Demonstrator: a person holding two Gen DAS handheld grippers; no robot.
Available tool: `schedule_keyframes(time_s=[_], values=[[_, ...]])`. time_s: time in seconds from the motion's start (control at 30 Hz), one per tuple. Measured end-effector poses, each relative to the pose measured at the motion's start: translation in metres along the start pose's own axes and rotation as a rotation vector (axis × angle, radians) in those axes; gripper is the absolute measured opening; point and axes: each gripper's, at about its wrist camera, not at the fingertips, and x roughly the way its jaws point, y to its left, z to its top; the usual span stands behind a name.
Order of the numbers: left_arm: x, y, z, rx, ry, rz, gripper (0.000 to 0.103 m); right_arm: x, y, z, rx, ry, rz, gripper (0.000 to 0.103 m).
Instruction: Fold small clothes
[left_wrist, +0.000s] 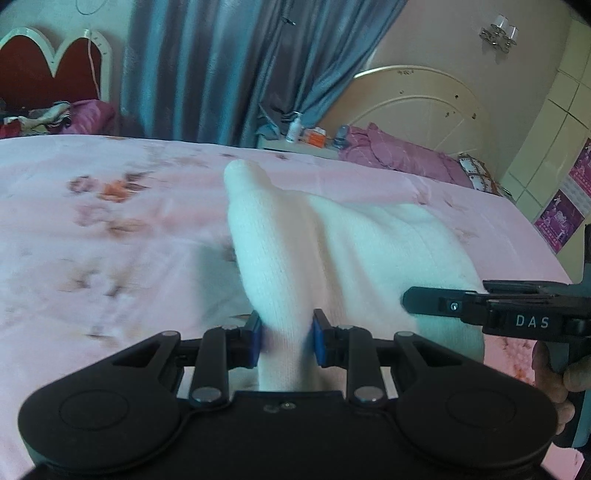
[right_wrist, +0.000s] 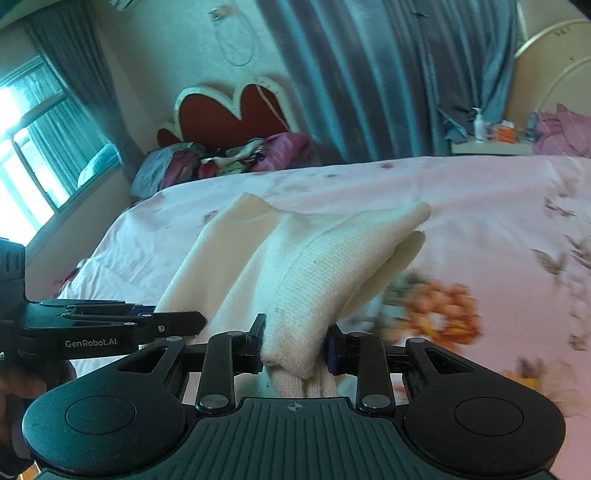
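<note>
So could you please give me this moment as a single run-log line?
phase: lifting | left hand-held gripper: shut on white knit garment | right hand-held gripper: shut on same garment | far end: on pink floral bedspread

The left wrist camera sits just behind the left gripper (left_wrist: 286, 341) and looks forward and downward across the bed (left_wrist: 110, 229). The right wrist camera sits likewise behind the right gripper (right_wrist: 295, 349). Both views share the white garment (left_wrist: 332, 251), the bed and the curtain (left_wrist: 229, 66).
</note>
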Motion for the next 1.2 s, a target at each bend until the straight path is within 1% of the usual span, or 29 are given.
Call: schedule_keyframes(time_s=[0.13, 0.27, 0.37, 0.43, 0.57, 0.63, 0.7, 0.77, 0.83, 0.93, 0.97, 1.0, 1.03, 1.07, 1.1, 1.13, 1.17, 1.2], values=[[-0.020, 0.049, 0.000, -0.003, 0.001, 0.013, 0.025, 0.037, 0.044, 0.002, -0.008, 0.010, 0.015, 0.030], [-0.030, 0.094, -0.001, -0.009, 0.011, 0.019, 0.025, 0.070, 0.080, 0.001, -0.014, 0.013, 0.024, 0.030], [-0.028, 0.112, -0.006, 0.006, 0.036, 0.023, 0.025, 0.094, 0.099, -0.005, -0.010, 0.027, 0.020, 0.030], [-0.023, 0.123, -0.010, 0.000, 0.051, 0.009, 0.025, 0.106, 0.103, -0.010, -0.004, 0.038, 0.005, 0.030], [-0.008, 0.138, -0.015, -0.006, 0.074, -0.033, 0.025, 0.124, 0.098, -0.020, 0.032, 0.059, -0.045, 0.030], [0.003, 0.140, -0.017, -0.008, 0.086, -0.047, 0.026, 0.129, 0.090, -0.024, 0.049, 0.071, -0.066, 0.030], [0.017, 0.144, -0.021, -0.026, 0.107, -0.063, 0.028, 0.133, 0.082, -0.030, 0.066, 0.088, -0.092, 0.030], [0.030, 0.152, -0.026, -0.051, 0.135, -0.064, 0.037, 0.140, 0.070, -0.036, 0.092, 0.118, -0.108, 0.030], [0.036, 0.159, -0.030, -0.082, 0.141, -0.087, 0.038, 0.149, 0.059, -0.042, 0.130, 0.136, -0.118, 0.030], [0.036, 0.168, -0.032, -0.090, 0.141, -0.106, 0.042, 0.150, 0.049, -0.046, 0.197, 0.131, -0.101, 0.032], [0.035, 0.171, -0.033, -0.086, 0.144, -0.109, 0.049, 0.150, 0.048, -0.045, 0.200, 0.137, -0.098, 0.033], [0.033, 0.173, -0.032, -0.082, 0.146, -0.100, 0.055, 0.146, 0.050, -0.043, 0.196, 0.137, -0.102, 0.037], [0.027, 0.177, -0.030, -0.077, 0.128, -0.070, 0.065, 0.138, 0.051, -0.039, 0.181, 0.125, -0.119, 0.043], [0.019, 0.180, -0.028, -0.066, 0.090, -0.043, 0.067, 0.128, 0.054, -0.035, 0.158, 0.091, -0.153, 0.045], [0.011, 0.182, -0.024, -0.055, 0.053, -0.029, 0.066, 0.116, 0.058, -0.028, 0.130, 0.035, -0.186, 0.046], [0.004, 0.185, -0.018, -0.044, 0.012, -0.030, 0.062, 0.109, 0.058, -0.022, 0.117, -0.003, -0.197, 0.046], [0.002, 0.185, -0.011, -0.038, -0.015, -0.044, 0.051, 0.107, 0.059, -0.016, 0.112, -0.024, -0.193, 0.045], [0.002, 0.184, -0.003, -0.027, -0.037, -0.064, 0.047, 0.110, 0.060, -0.007, 0.101, -0.037, -0.180, 0.043]])
